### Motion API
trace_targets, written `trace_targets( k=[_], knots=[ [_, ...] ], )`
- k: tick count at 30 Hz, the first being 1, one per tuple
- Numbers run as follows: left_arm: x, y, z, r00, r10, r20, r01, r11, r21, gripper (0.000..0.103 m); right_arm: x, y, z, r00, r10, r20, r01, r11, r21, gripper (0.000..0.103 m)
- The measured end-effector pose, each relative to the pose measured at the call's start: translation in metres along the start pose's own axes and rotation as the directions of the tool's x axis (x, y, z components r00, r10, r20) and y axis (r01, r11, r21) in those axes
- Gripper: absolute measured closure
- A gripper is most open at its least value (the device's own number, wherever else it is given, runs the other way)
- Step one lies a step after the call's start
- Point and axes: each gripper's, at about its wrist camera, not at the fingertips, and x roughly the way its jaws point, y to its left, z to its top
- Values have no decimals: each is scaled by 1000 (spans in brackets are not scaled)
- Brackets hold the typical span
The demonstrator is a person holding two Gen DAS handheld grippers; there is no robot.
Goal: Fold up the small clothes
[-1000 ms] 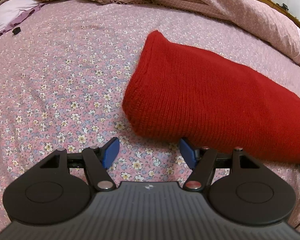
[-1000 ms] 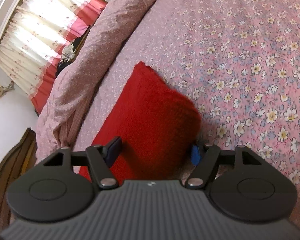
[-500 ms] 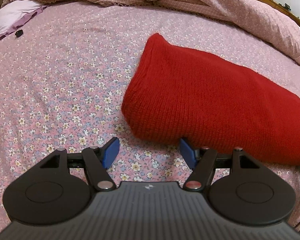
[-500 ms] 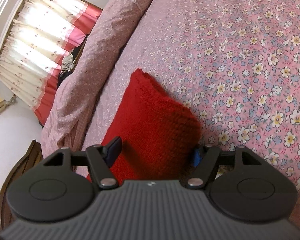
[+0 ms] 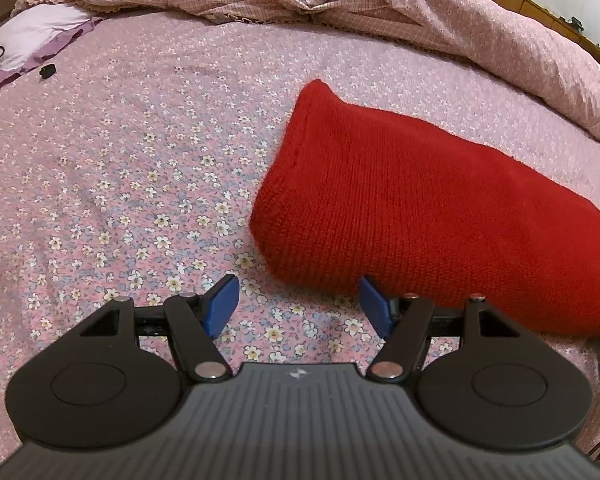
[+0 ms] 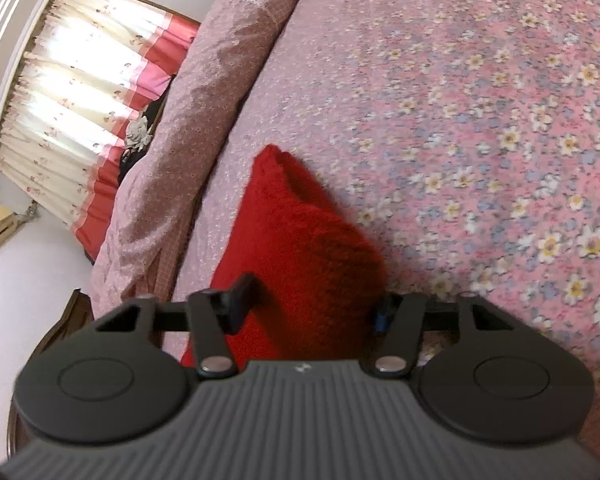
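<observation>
L wrist: red knit [image 5: 420, 220] farther vs. prior

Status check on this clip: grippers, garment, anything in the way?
Left gripper open, empty, over sheet. Right gripper open, straddling red knit garment, folded flat on bed. Nothing in the way.

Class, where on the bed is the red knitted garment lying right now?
In the left wrist view the red knitted garment lies on the floral bedsheet, right of centre, near the bunched quilt.

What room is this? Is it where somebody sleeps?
Most likely a bedroom. A bed with a flowered sheet fills the view, a bunched quilt lies along its edge, and curtains cover a window.
</observation>
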Motion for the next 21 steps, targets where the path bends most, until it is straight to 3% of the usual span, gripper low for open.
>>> trace_targets(
  k=[5,8,13,18,21],
  knots=[
    [-6,2,0,1000,7,12,-7,1000,-5,31,-3,-8,2,999,37,-25,-36,999,26,68],
    [-7,4,1,1000,12,18,-11,1000,-9,31,-5,-5,4,997,57,-44,-56,998,25,71],
    [-8,13,3,999,25,27,-25,1000,-15,31,-13,22,5,997,68,-27,-71,990,-124,73],
    [-8,32,7,998,53,33,-52,997,-51,31,-20,55,5,996,91,-8,-89,956,-278,73],
    [-7,46,8,997,74,33,-72,995,-69,31,-23,70,6,991,135,-18,-135,948,-287,75]
  ],
)
